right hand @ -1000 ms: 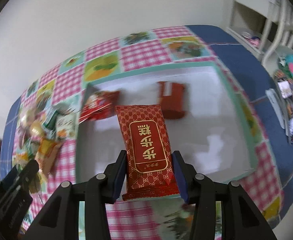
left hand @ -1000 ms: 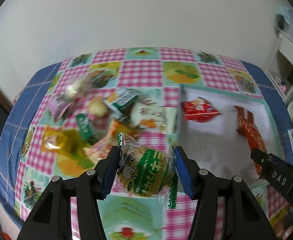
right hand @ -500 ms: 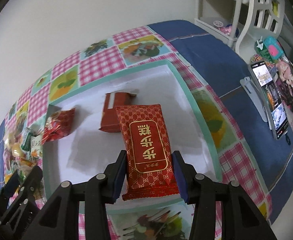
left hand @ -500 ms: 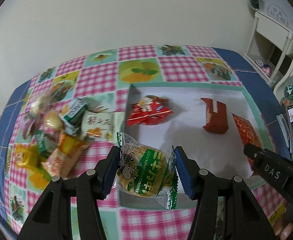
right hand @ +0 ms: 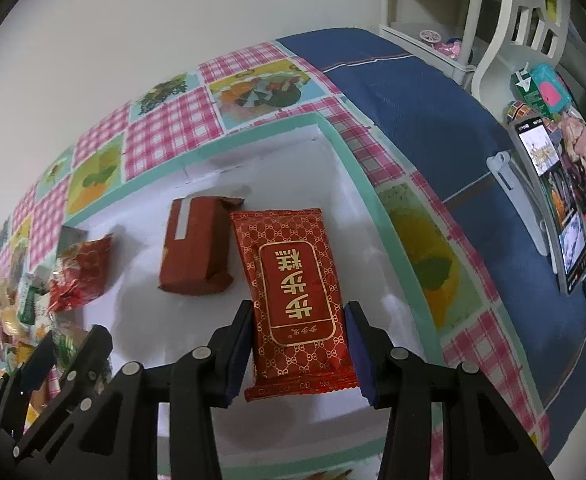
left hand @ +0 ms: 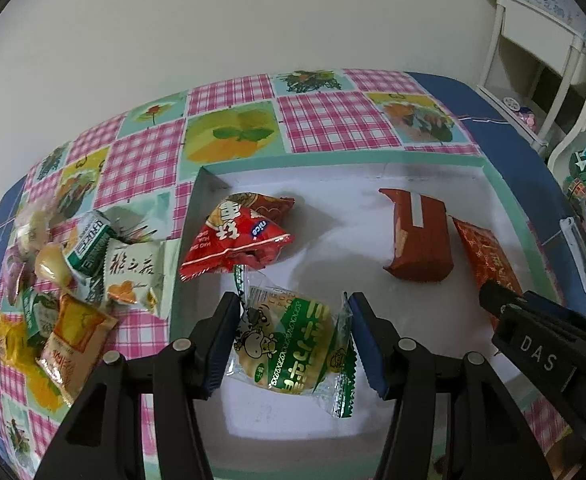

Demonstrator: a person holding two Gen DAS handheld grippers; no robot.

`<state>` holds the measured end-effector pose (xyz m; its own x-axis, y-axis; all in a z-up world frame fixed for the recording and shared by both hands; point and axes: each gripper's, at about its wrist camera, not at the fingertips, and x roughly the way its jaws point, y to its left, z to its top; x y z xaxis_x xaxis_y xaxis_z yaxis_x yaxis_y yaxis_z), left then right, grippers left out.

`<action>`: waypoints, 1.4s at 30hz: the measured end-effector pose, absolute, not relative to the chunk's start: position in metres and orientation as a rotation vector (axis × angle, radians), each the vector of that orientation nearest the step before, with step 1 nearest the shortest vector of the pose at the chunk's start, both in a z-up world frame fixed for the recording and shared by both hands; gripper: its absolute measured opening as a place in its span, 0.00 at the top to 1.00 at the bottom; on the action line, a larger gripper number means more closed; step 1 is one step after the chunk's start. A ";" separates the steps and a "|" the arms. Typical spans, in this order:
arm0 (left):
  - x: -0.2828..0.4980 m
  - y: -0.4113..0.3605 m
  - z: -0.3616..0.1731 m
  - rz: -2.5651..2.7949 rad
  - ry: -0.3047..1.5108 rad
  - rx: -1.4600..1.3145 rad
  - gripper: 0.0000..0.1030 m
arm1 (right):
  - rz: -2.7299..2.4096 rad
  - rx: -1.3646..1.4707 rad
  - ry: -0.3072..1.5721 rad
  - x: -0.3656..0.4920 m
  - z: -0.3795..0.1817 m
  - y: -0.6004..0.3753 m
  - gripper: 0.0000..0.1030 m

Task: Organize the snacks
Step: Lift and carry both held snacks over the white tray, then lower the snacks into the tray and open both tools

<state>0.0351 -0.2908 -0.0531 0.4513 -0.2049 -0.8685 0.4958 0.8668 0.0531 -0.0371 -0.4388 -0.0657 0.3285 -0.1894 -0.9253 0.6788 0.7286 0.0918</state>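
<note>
My left gripper point(left hand: 293, 308) is shut on a green-and-clear biscuit packet point(left hand: 289, 348), held over the near left part of a shallow white box point(left hand: 373, 172) with a teal rim. My right gripper point(right hand: 299, 320) is shut on a flat red packet with gold lettering point(right hand: 297, 292), held above the box's right side point(right hand: 357, 168). Inside the box lie a red crinkled snack bag point(left hand: 237, 236) and a dark red-brown wrapped bar point(left hand: 419, 236). The right gripper point(left hand: 493, 296) and its red packet point(left hand: 489, 256) also show at the right edge of the left wrist view.
A heap of mixed snack packets point(left hand: 73, 276) lies on the checked tablecloth point(left hand: 333, 120) left of the box. A blue cloth edge point(right hand: 433, 112) borders the table at right, with a phone on a stand point(right hand: 553, 208) and white shelving point(right hand: 473, 20) beyond.
Both grippers have travelled right and down, from above the snack heap side to over the box, each still holding its packet. The box now looks larger and closer.
</note>
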 end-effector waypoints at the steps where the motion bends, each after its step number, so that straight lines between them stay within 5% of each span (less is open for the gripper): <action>1: 0.037 -0.292 -0.055 -0.442 1.019 0.318 0.44 | -0.604 0.524 1.098 -0.036 -0.067 -0.440 0.54; 19: 0.060 -0.309 -0.070 -0.469 1.042 0.303 0.43 | -0.631 0.508 1.096 -0.007 -0.080 -0.455 0.53; 28: 0.057 -0.309 -0.064 -0.478 1.048 0.303 0.24 | -0.639 0.526 1.095 -0.008 -0.076 -0.455 0.49; 32: 0.055 -0.304 -0.056 -0.473 1.063 0.302 0.23 | -0.653 0.528 1.077 -0.012 -0.065 -0.454 0.41; 42: 0.053 -0.271 -0.031 -0.405 1.093 0.260 0.23 | -0.634 0.521 1.055 -0.024 -0.033 -0.438 0.40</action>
